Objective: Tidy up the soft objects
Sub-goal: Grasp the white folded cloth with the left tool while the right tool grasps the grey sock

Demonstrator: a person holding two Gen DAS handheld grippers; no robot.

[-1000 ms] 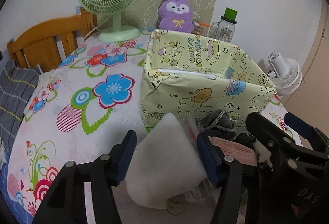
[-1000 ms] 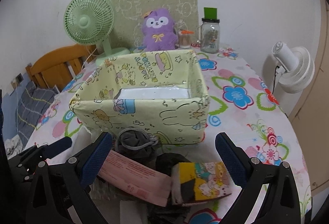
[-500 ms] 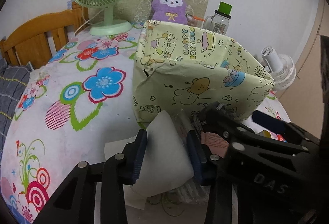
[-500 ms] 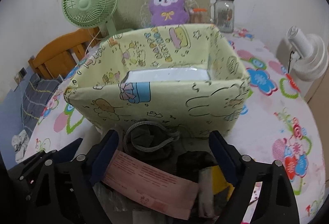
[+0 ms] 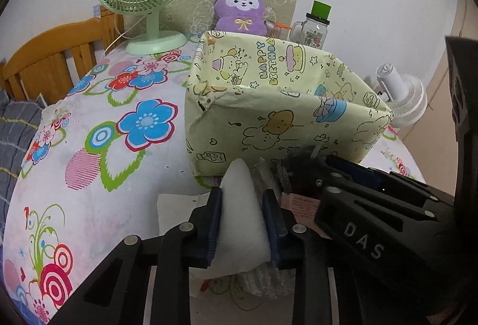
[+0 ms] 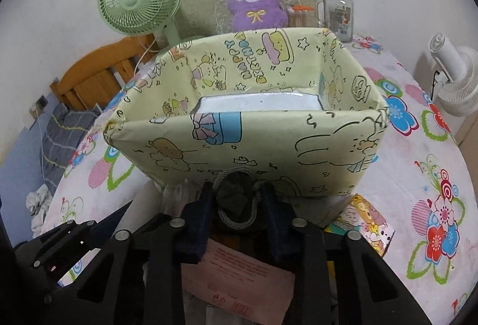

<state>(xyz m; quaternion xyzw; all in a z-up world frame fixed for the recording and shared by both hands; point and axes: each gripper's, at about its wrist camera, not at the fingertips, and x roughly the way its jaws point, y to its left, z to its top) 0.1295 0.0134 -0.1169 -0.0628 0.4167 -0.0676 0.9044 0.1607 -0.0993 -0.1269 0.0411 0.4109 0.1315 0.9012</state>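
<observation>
Against box front wall, your left gripper is pinching white pad, right gripper squeezing gray bundle; tablecloth lying open leftward.

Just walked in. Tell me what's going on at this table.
A person is tidying soft items with a handheld claw in each hand. The left claw is closed on a white foam piece, and the right claw is closed on a dark grey drawstring pouch. Both are at the pile just in front of the yellow birthday-print box, which stands open with only something white visible at its bottom. Neither item is in the box yet.
</observation>
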